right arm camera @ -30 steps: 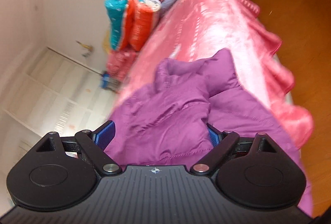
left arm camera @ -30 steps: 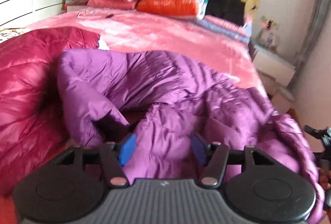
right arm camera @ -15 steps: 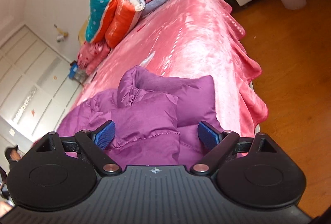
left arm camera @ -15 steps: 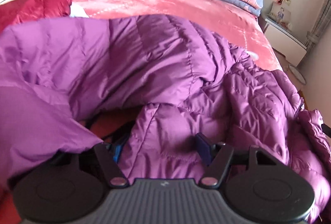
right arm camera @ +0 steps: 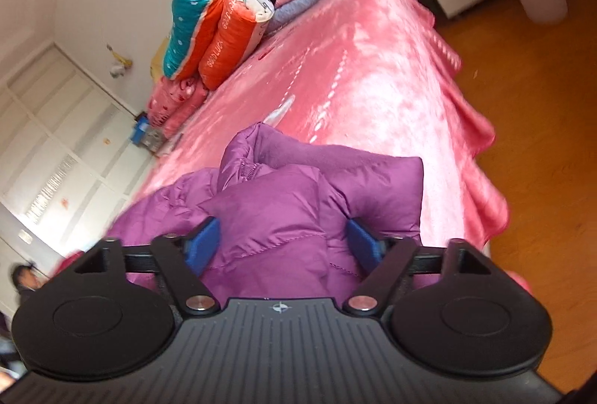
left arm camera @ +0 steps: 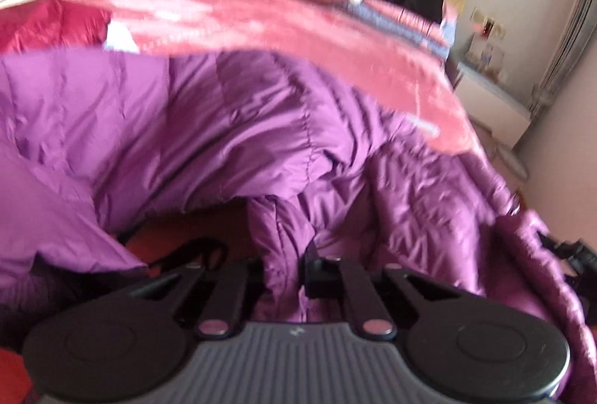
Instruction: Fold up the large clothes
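Soft daylight, fisheye-bent edges — left view motion-blurred, right view sharper.

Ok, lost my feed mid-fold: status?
Left hand-held gripper shut on purple jacket. Right hand-held gripper open, jacket bunched between fingers. Red jacket alongside on bed.
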`<control>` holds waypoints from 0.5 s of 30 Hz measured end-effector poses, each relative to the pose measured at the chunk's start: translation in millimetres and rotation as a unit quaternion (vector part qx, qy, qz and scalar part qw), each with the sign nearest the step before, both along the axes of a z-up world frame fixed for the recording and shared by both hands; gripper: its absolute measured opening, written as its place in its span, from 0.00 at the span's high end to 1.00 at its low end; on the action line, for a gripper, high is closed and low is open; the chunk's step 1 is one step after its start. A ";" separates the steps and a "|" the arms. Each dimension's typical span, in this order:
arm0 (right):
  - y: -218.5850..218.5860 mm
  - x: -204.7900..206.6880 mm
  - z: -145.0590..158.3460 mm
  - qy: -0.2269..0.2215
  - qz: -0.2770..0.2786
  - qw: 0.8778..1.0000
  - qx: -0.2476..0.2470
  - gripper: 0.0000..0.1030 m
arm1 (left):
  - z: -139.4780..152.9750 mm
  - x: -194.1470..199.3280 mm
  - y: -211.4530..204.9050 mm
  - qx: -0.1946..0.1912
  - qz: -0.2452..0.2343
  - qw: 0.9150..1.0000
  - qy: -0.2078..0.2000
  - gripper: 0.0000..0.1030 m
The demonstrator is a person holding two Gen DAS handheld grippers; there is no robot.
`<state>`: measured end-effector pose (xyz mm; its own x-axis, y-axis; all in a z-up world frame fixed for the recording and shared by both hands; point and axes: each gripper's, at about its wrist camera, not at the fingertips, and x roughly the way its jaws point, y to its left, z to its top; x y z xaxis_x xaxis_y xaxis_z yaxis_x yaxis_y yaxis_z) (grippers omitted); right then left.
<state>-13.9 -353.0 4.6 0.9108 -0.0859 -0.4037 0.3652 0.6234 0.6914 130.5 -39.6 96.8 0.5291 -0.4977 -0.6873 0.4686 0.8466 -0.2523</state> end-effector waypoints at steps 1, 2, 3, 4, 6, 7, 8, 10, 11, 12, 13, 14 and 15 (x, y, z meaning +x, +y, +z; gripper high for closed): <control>5.1 2.2 5.7 0.005 -0.003 1.000 -0.018 0.37 | 4.1 -1.9 2.1 -0.005 0.005 1.000 -0.007 0.95; 10.1 5.1 11.2 0.007 -0.004 0.999 -0.031 0.41 | 8.0 -3.4 4.3 -0.008 0.009 1.000 -0.014 0.95; 14.5 9.4 16.4 0.009 -0.004 0.999 -0.041 0.49 | 11.5 -4.0 6.3 -0.008 0.012 1.000 -0.022 0.95; 19.0 14.6 20.3 0.012 -0.001 0.999 -0.050 0.51 | 14.5 -4.0 8.8 -0.007 0.017 0.999 -0.030 0.95; 29.5 28.0 24.3 0.022 0.010 0.998 -0.064 0.51 | 19.3 -2.0 13.9 -0.006 0.032 0.999 -0.043 0.95; 34.7 35.7 25.0 0.025 0.018 0.997 -0.070 0.51 | 21.4 0.2 17.5 -0.008 0.039 0.998 -0.048 0.95; 40.8 43.7 26.4 0.030 0.025 0.996 -0.083 0.51 | 24.0 2.6 22.8 -0.010 0.048 0.997 -0.053 0.95; 50.9 59.8 30.2 0.036 0.036 0.992 -0.112 0.51 | 27.4 6.9 32.1 -0.011 0.063 0.996 -0.060 0.95; 54.1 66.2 31.2 0.033 0.041 0.992 -0.119 0.51 | 28.3 9.0 36.1 -0.009 0.071 0.996 -0.062 0.95; 56.8 72.9 31.4 0.029 0.044 0.991 -0.121 0.51 | 29.0 11.2 39.4 -0.006 0.078 0.995 -0.066 0.95; 59.2 80.2 31.0 0.024 0.047 0.991 -0.120 0.51 | 29.8 12.5 43.7 -0.005 0.085 0.994 -0.071 0.95; 61.4 87.7 31.2 0.020 0.051 0.991 -0.119 0.51 | 31.5 12.5 48.6 -0.003 0.093 0.993 -0.077 0.95; 63.8 95.3 31.8 0.014 0.055 0.991 -0.119 0.52 | 33.5 12.3 54.1 -0.003 0.101 0.991 -0.082 0.95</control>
<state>81.4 -289.1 36.4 0.9089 -0.0835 -0.4085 0.3031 0.8049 0.5101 142.8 14.5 130.3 0.7236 -0.3739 -0.5802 0.3246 0.9261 -0.1921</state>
